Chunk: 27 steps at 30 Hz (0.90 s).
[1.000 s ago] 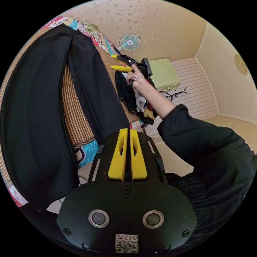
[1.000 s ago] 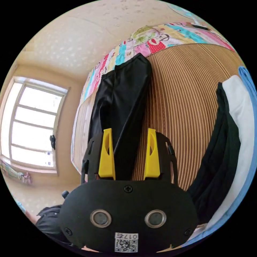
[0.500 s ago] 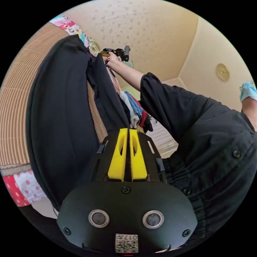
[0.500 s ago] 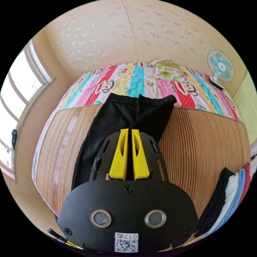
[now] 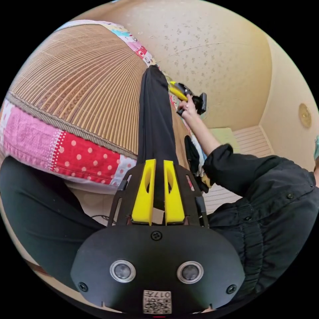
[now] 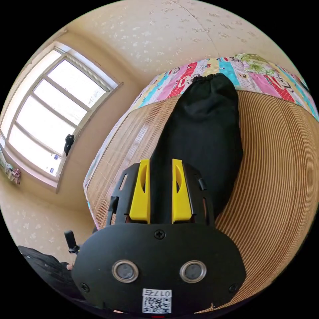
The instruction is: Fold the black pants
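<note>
The black pants lie folded lengthwise into one narrow strip on the bamboo mat, their near end hanging over the bed's edge. My left gripper is shut on that hanging end, with black cloth pinched in the narrow gap between its jaws. Beside the strip's far end, a hand holds my right gripper. In the right gripper view the pants run away from the camera to a gathered waistband. There my right gripper hovers over them with its jaws partly apart and cloth showing between them.
A patchwork quilt edges the mat. A pile of clothes sits on the bed past the pants. The person's black sleeve and body are at the right. A window is on the side wall.
The two spread legs have been brought together into one strip. My right gripper went from wide open to shut, and its jaws now stand partly apart. My left gripper has drawn back past the bed's edge.
</note>
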Each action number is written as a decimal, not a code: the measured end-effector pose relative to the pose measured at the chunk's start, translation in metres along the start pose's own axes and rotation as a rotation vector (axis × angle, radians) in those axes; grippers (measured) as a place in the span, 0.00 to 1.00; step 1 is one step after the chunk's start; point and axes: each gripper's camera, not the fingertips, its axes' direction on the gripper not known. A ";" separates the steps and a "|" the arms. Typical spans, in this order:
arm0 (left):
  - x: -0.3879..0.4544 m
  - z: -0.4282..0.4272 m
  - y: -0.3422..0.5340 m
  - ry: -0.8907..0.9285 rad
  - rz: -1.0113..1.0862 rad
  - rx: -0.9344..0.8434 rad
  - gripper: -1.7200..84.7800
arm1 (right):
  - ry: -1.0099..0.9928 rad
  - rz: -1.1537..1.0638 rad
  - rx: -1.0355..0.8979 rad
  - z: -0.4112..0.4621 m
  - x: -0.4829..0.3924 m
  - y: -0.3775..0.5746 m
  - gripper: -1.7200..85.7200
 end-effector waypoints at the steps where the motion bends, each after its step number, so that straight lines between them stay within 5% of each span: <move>1: 0.002 0.005 -0.005 0.006 0.006 -0.024 0.11 | 0.020 0.011 -0.003 -0.006 0.002 0.022 0.13; 12: 0.052 0.089 -0.015 -0.248 0.193 -0.281 0.07 | -0.185 0.215 -0.143 -0.041 -0.023 0.276 0.11; 15: 0.060 0.096 -0.011 -0.286 0.214 -0.356 0.02 | -0.120 0.203 -0.172 -0.047 -0.034 0.283 0.08; 20: 0.088 0.039 0.007 0.037 0.324 -0.172 0.01 | -0.216 0.104 -0.106 -0.084 -0.054 0.268 0.06; 27: 0.058 0.043 0.005 -0.249 0.154 -0.203 0.10 | -0.167 0.145 -0.240 -0.055 -0.036 0.272 0.08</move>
